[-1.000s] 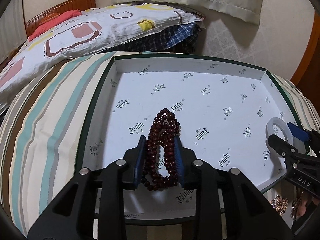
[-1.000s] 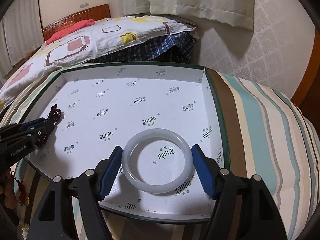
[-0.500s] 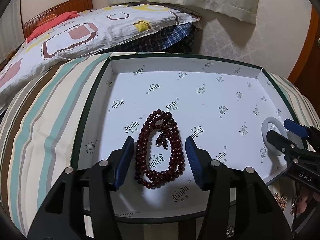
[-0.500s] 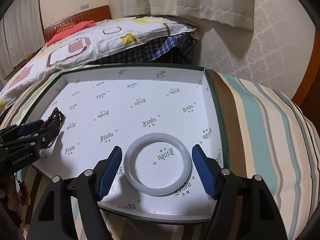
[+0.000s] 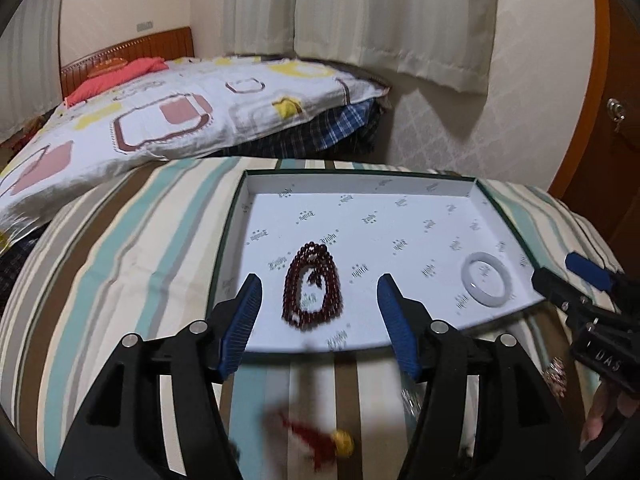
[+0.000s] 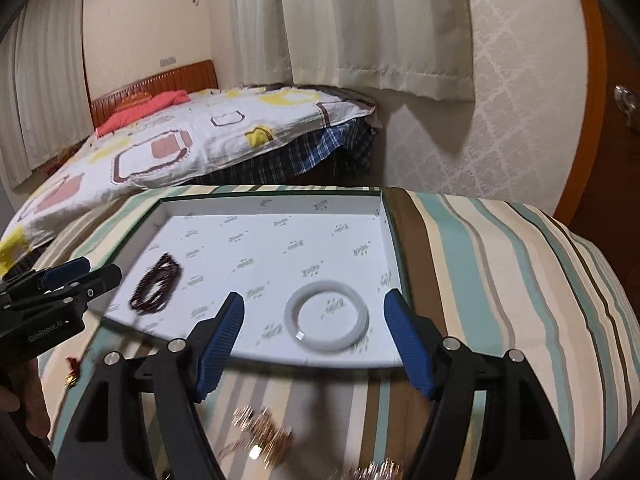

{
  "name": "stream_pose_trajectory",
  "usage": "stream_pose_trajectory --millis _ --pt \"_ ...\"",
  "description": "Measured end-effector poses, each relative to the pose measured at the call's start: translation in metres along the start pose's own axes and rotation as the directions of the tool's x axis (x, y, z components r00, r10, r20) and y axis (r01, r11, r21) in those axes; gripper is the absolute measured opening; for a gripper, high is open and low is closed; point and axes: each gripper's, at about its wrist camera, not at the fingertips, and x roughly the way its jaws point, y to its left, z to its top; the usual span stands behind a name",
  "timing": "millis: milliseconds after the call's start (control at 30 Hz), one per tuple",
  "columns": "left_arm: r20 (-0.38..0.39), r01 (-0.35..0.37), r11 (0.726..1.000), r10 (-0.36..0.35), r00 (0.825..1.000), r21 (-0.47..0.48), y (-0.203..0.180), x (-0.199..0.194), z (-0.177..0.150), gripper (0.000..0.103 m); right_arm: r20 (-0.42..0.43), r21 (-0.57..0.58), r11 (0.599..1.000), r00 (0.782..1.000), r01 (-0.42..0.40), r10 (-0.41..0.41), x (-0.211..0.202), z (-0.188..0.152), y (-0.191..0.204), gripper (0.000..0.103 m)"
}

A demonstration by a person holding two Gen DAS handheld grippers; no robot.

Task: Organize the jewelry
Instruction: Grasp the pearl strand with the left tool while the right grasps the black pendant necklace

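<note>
A dark red bead bracelet point(image 5: 314, 288) lies coiled in the left half of the white, green-rimmed tray point(image 5: 400, 216). My left gripper point(image 5: 319, 280) hangs above and short of it. Its jaws are opening, and the blue pads touch nothing. A white bangle point(image 6: 289, 316) lies flat in the tray's right front corner. My right gripper point(image 6: 315, 297) is open and raised in front of it, clear of the ring. The right wrist view shows the beads point(image 6: 158, 290) and the left gripper point(image 6: 100, 270); the left wrist view shows the bangle point(image 5: 465, 280) and the right gripper point(image 5: 560, 272).
The tray point(image 6: 280, 236) sits on a striped cloth point(image 6: 500, 280). Loose pieces lie blurred on the cloth in front of it: a red tassel with a gold bead point(image 5: 320, 436) and gold-coloured jewelry point(image 6: 264, 436). A bed with a patterned quilt point(image 5: 160, 120) stands behind.
The left gripper let go of the beads and its jaws spread. Both grippers pulled back and up from the tray. Beads and bangle stay where they lay.
</note>
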Motion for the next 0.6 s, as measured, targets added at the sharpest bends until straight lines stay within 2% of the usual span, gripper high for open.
stream_pose_trajectory --millis 133,333,467,600 --pt "0.024 0.003 1.000 -0.002 1.000 -0.016 0.003 -0.032 -0.019 0.059 0.010 0.008 1.000 1.000 0.003 -0.003 -0.025 -0.023 0.010 0.070" --pt "0.009 -0.004 1.000 0.004 1.000 -0.026 0.012 -0.066 -0.052 0.059 0.001 -0.015 1.000 1.000 -0.004 0.004 -0.052 -0.060 0.030 0.070" --pt "-0.006 -0.014 0.999 0.013 1.000 -0.034 0.021 -0.081 -0.072 0.059 -0.043 -0.030 0.999 0.999 -0.034 0.032 -0.054 -0.083 0.044 0.070" --pt "-0.023 -0.032 0.998 0.031 0.999 -0.046 0.030 -0.093 -0.091 0.059 -0.063 -0.049 0.997 0.997 -0.051 0.048 -0.051 -0.096 0.057 0.064"
